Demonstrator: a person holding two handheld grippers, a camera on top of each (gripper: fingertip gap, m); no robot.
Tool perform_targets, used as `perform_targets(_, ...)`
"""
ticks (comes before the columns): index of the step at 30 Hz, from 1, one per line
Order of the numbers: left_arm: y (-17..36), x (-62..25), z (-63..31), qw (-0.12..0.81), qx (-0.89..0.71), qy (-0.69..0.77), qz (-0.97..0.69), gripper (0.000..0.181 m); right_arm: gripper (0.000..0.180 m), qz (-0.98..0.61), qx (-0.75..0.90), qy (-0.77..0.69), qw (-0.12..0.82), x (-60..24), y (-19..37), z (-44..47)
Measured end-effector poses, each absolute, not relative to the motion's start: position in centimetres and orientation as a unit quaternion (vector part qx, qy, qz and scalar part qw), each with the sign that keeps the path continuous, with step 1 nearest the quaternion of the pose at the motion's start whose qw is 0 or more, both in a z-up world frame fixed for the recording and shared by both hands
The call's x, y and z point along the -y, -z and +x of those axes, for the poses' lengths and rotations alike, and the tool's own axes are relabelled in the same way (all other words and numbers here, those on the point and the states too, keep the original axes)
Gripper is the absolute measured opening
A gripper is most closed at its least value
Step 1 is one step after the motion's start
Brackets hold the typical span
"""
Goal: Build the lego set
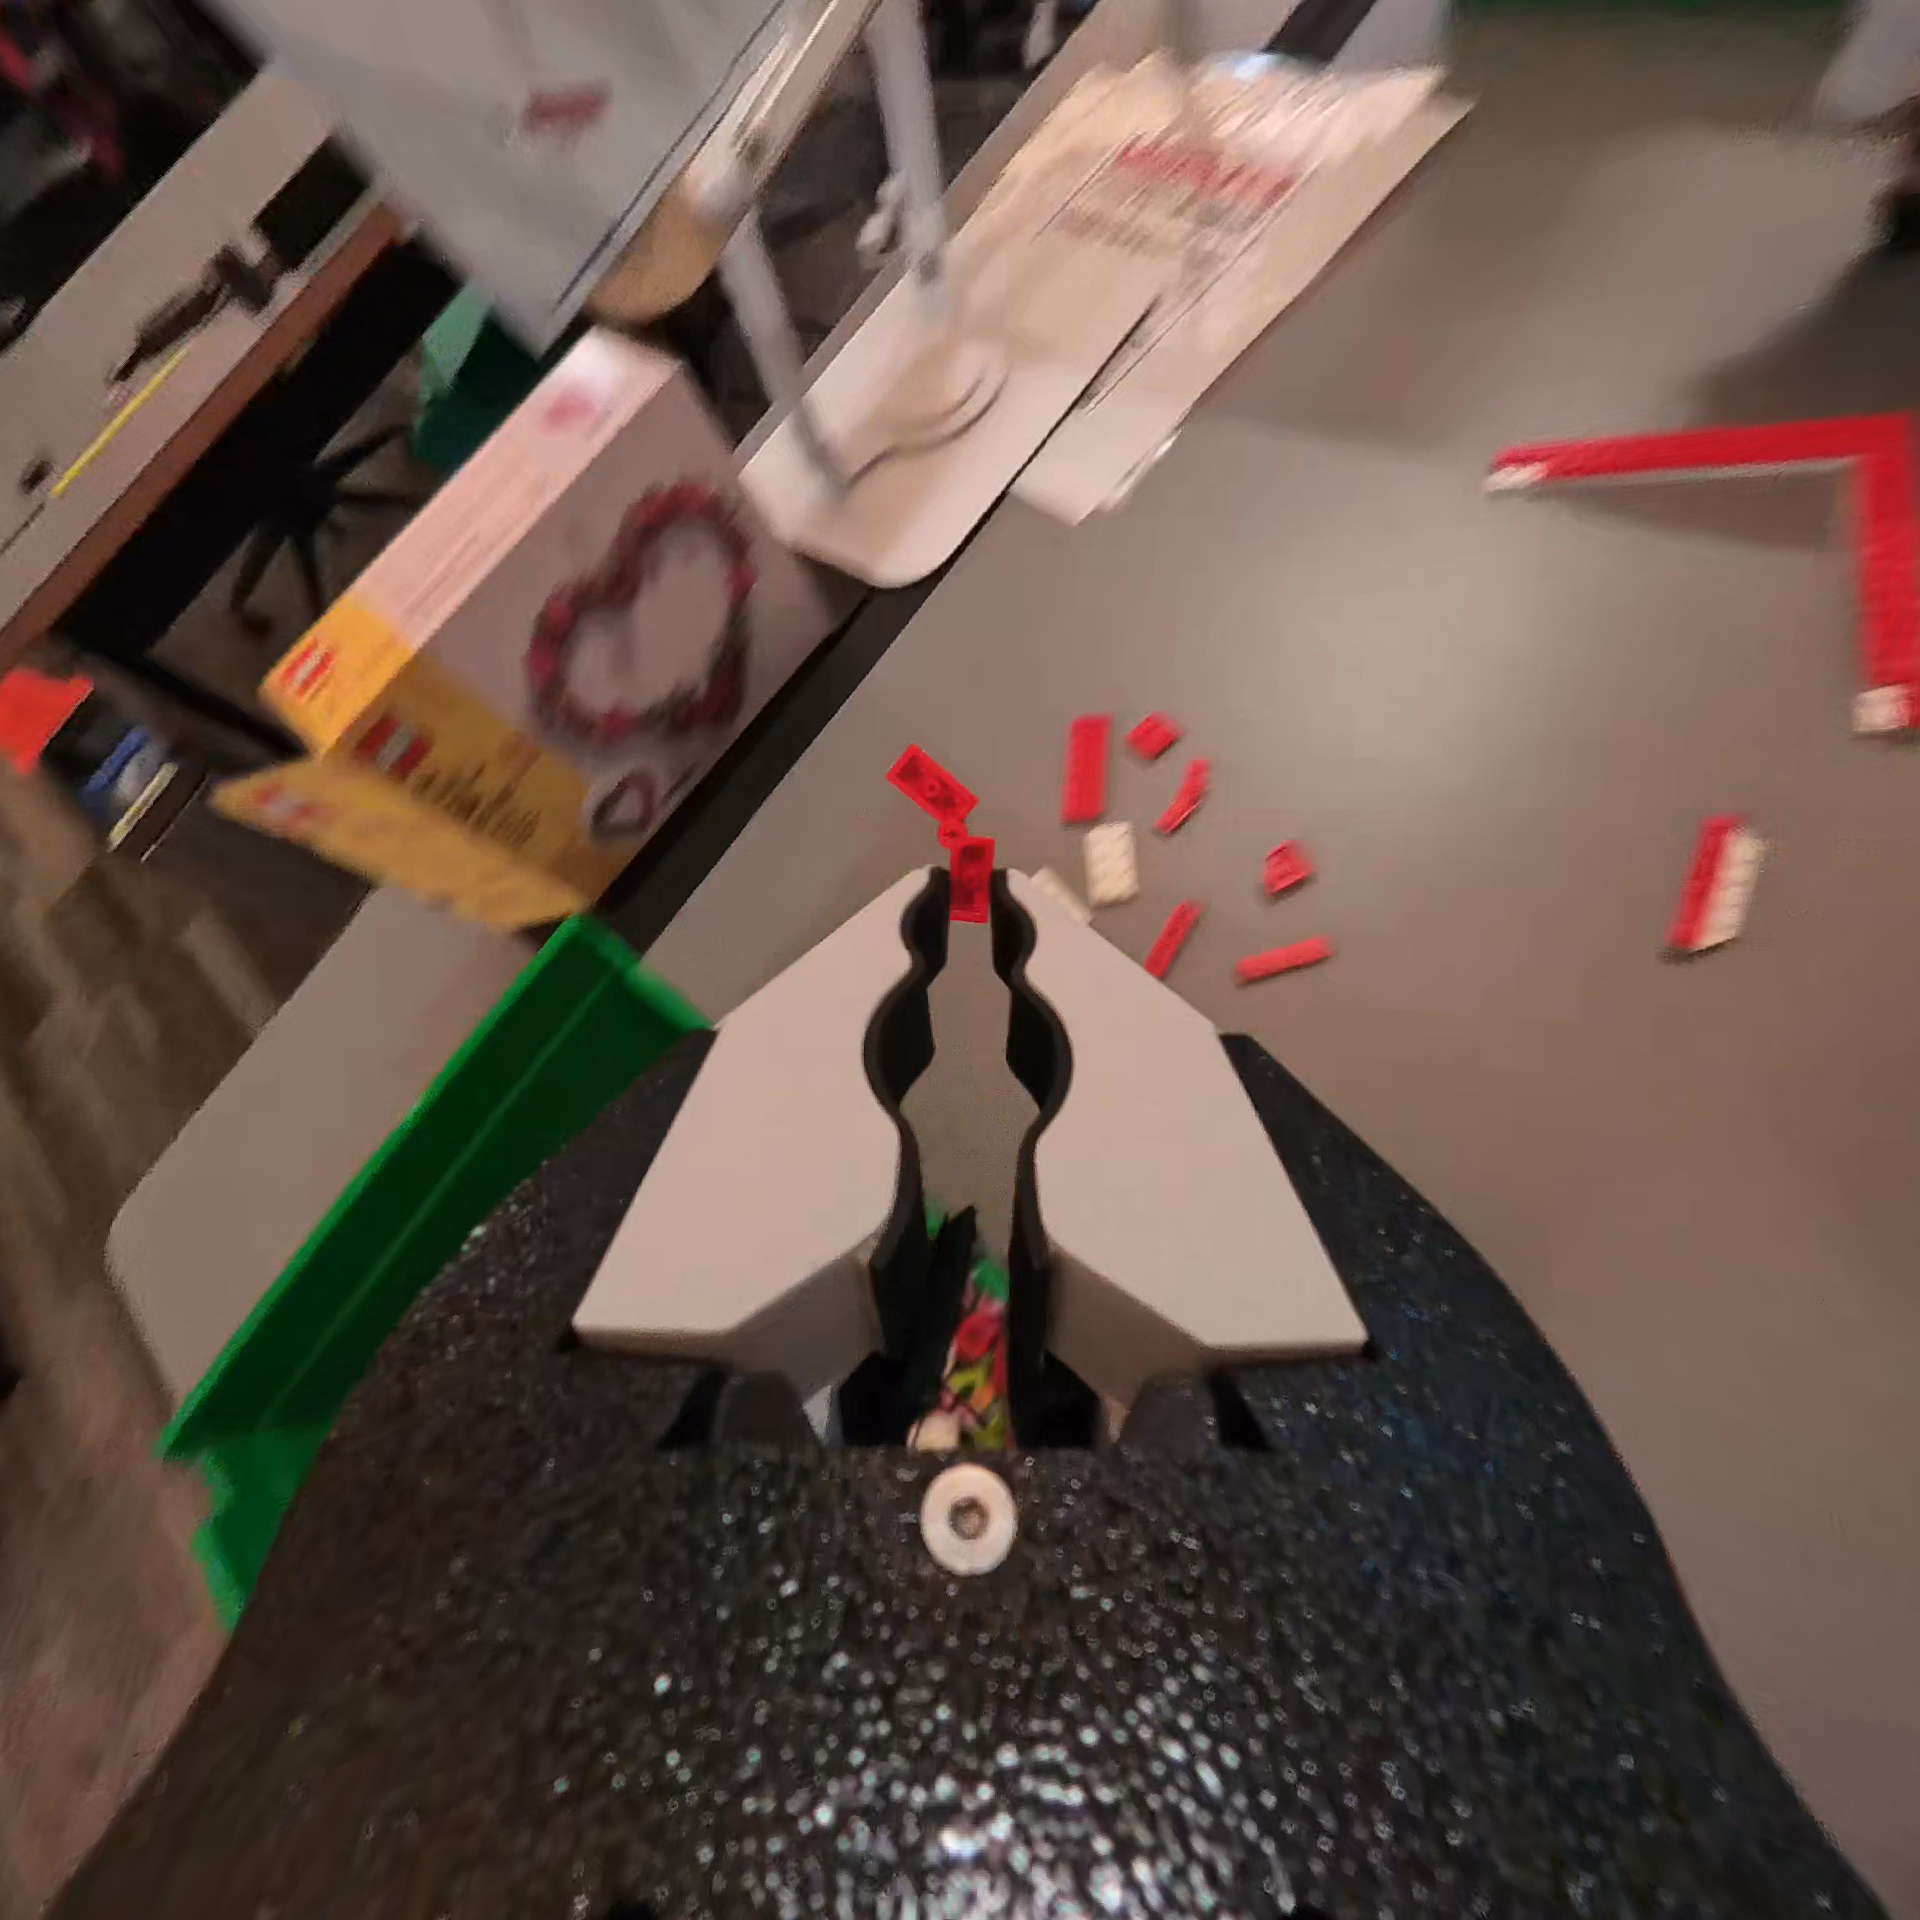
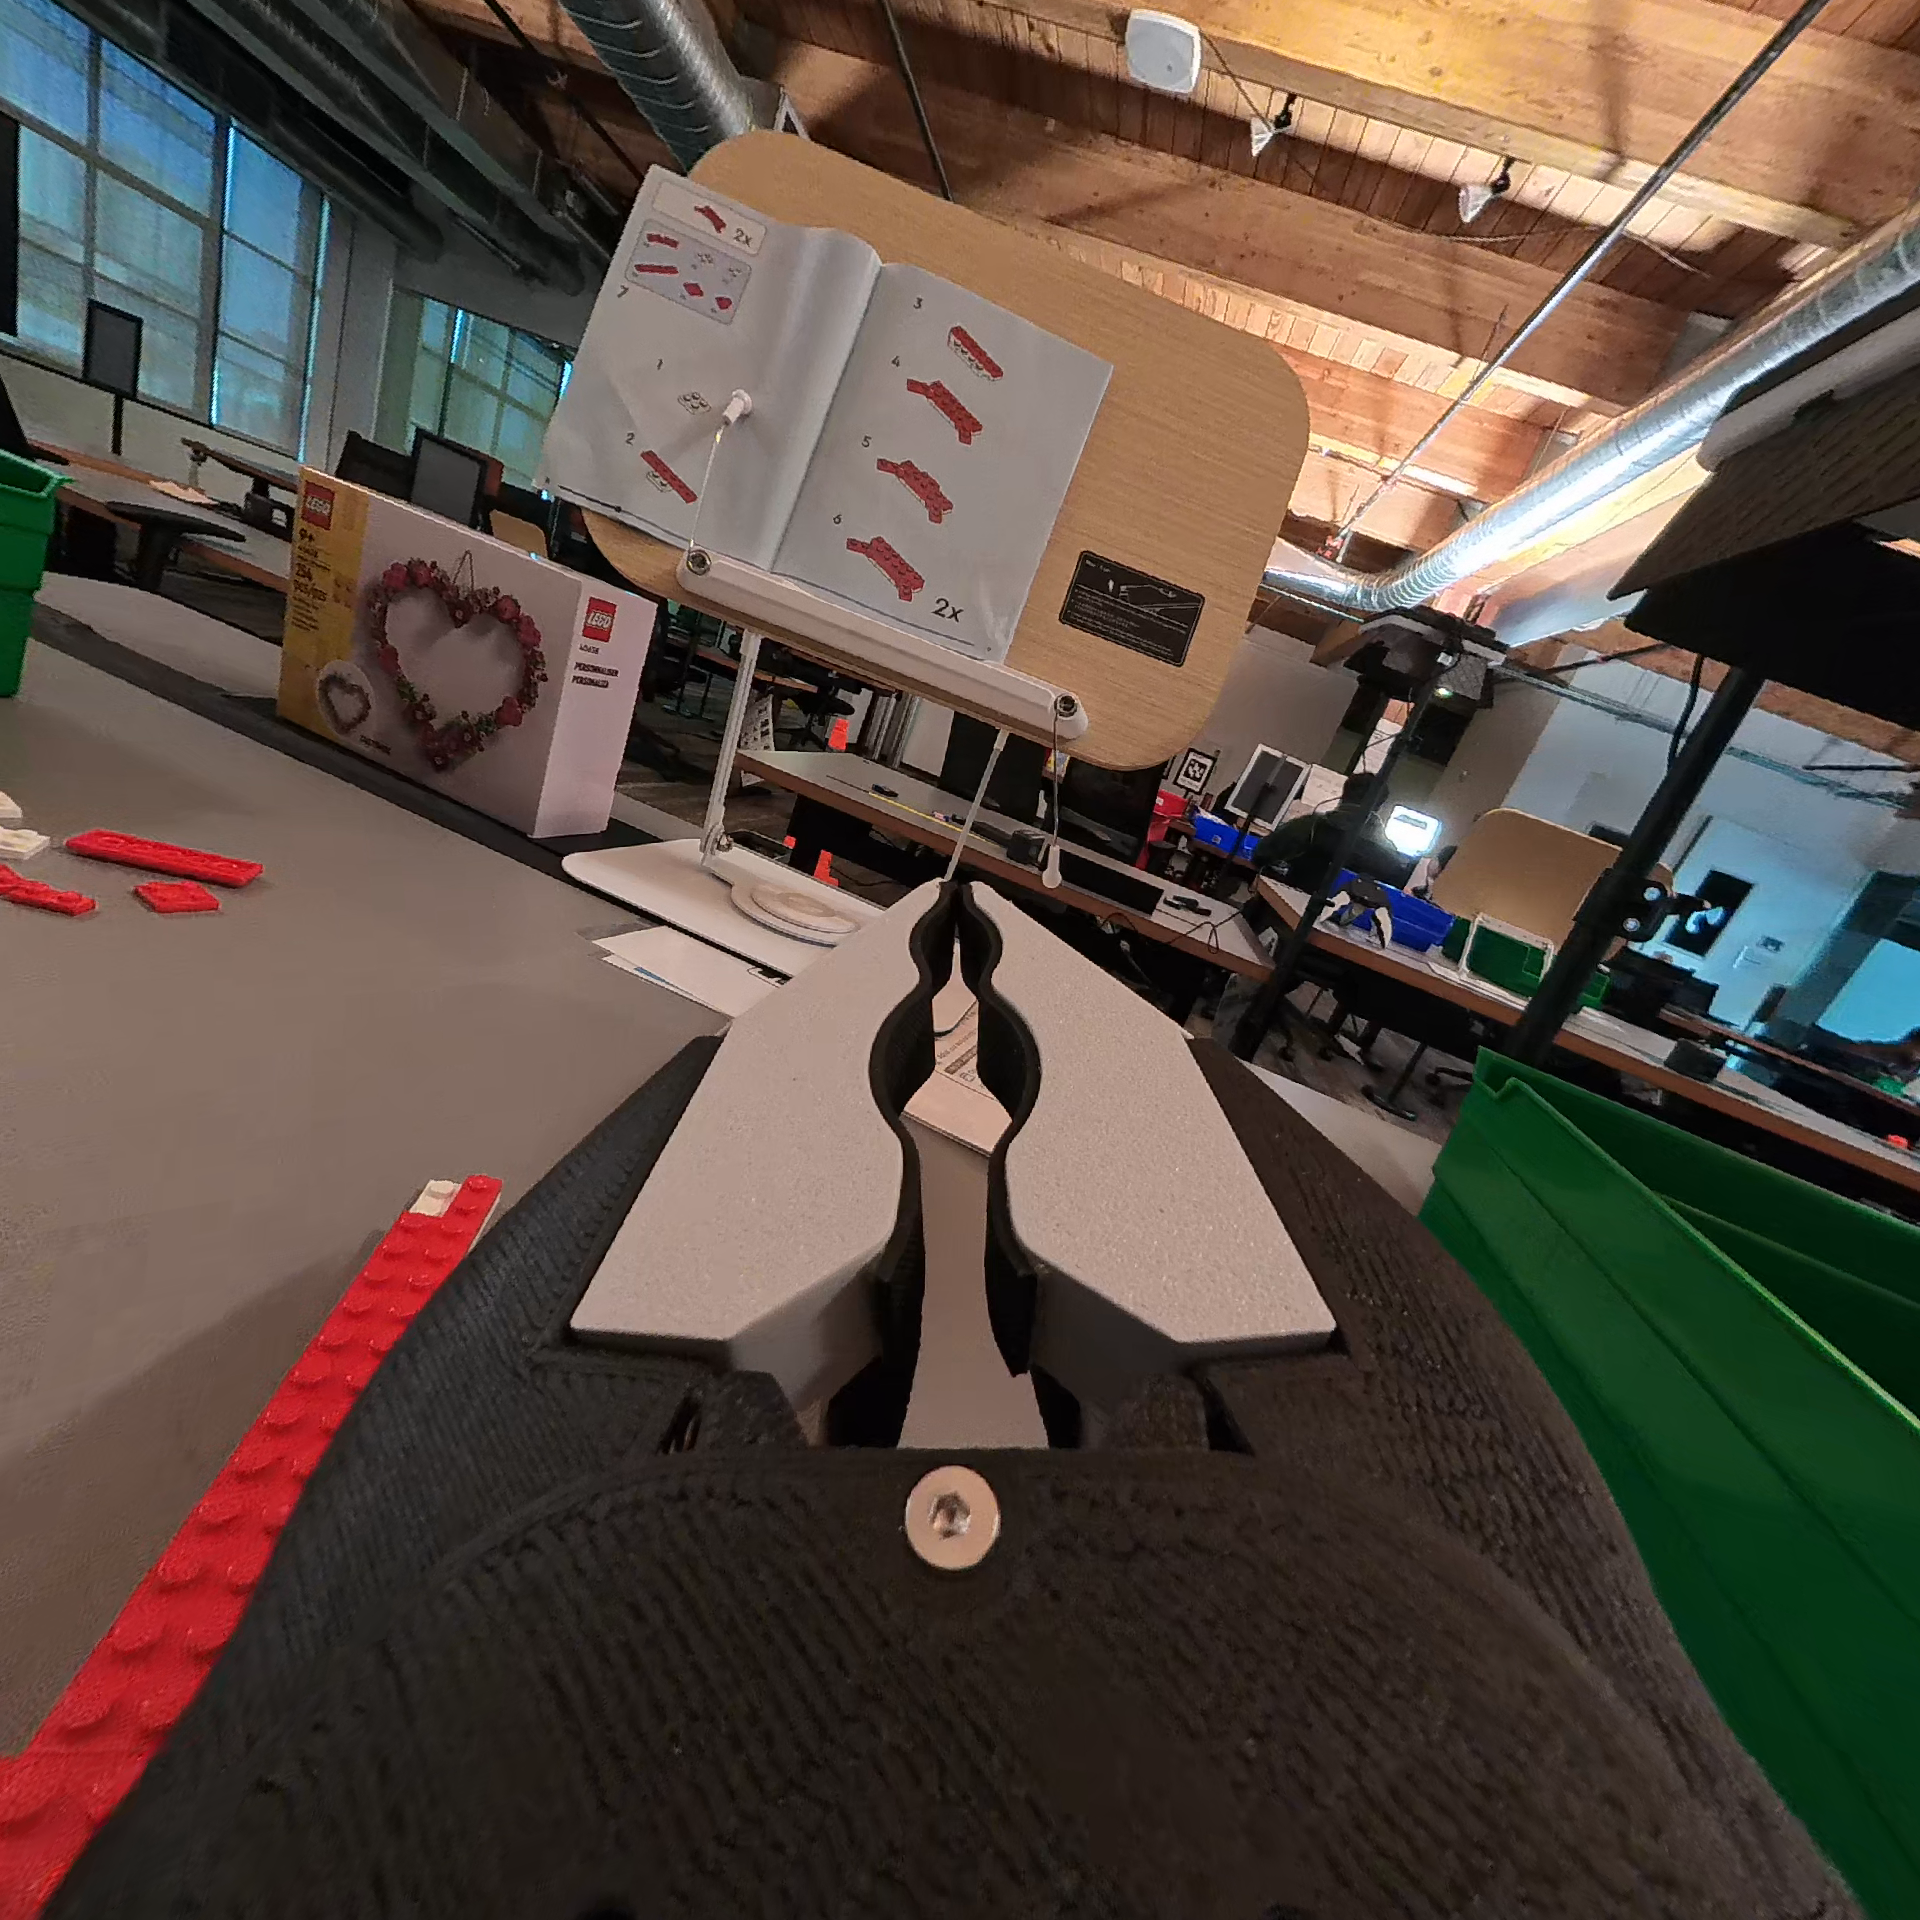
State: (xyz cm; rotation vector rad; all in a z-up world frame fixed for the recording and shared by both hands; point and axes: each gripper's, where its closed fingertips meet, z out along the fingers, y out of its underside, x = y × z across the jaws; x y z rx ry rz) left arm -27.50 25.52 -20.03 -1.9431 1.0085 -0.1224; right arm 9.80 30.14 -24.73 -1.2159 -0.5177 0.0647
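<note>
Grey and matte, the tabletop point(image 1: 1351, 644) stretched beneath us toward an open workshop with timber ceiling beams. We held the left hand-held gripper point(image 1: 971, 883) raised above the tabletop, its tips pinched on a small red lego assembly of flat plates point(image 1: 956, 842) that stuck out beyond the fingers. Loose red and white lego plates point(image 1: 1174, 831) lay scattered on the tabletop past it, and a long red L-shaped strip of studded plates point(image 1: 1860, 499) sat farther right. Our right hand-held gripper point(image 2: 958, 889) had its tips together, holding nothing, pointed at the open instruction booklet point(image 2: 831, 416) on a wooden stand point(image 2: 1174, 499). A white lego box with a heart wreath picture point(image 2: 468, 665) stood left of the stand.
</note>
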Motion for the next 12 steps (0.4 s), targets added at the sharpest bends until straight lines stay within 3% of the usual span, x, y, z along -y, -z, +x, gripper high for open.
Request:
perform_targets(1, 19.7, -25.0, -25.6, 0.455, -0.428, 0.063, -0.779, 0.006, 0.000, -0.564, 0.241, -0.030, 0.789, -30.1, 24.7, 9.8)
perform_targets(7, 21.1, -23.9, -16.3, 0.432, -0.417, 0.162, -0.783, 0.006, 0.000, -0.564, 0.243, -0.030, 0.788, -30.1, 24.8, 9.7)
perform_targets(12, 28.0, -25.2, -12.3, 0.374, -0.390, 0.146, -0.829, 0.006, 0.000, -0.564, 0.248, -0.029, 0.787, -30.0, 24.8, 9.5)
